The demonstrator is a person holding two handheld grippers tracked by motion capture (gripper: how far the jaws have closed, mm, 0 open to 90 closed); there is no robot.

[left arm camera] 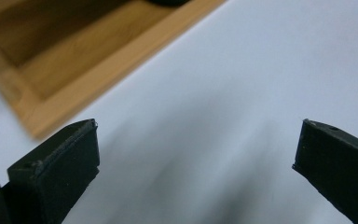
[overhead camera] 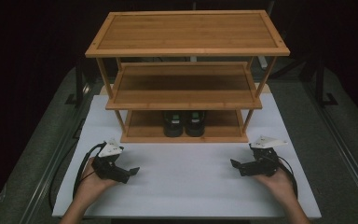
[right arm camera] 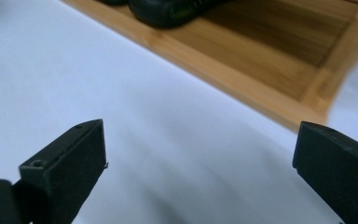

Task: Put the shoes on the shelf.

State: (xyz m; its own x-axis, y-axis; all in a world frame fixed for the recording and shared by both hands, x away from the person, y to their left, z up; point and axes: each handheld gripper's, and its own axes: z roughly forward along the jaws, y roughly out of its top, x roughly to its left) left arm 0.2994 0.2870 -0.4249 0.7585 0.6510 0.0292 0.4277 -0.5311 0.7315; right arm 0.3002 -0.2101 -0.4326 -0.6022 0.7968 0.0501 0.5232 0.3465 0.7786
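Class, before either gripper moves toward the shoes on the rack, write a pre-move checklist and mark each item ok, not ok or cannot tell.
1. Left gripper open, jaws holding nothing: ok.
2. Right gripper open, jaws holding nothing: ok.
3. Black shoes sit side by side on the bottom shelf: ok.
4. White tabletop between grippers and wooden rack free of obstacles: ok.
5. Clearance under the middle shelf enough for a gripper: cannot tell.
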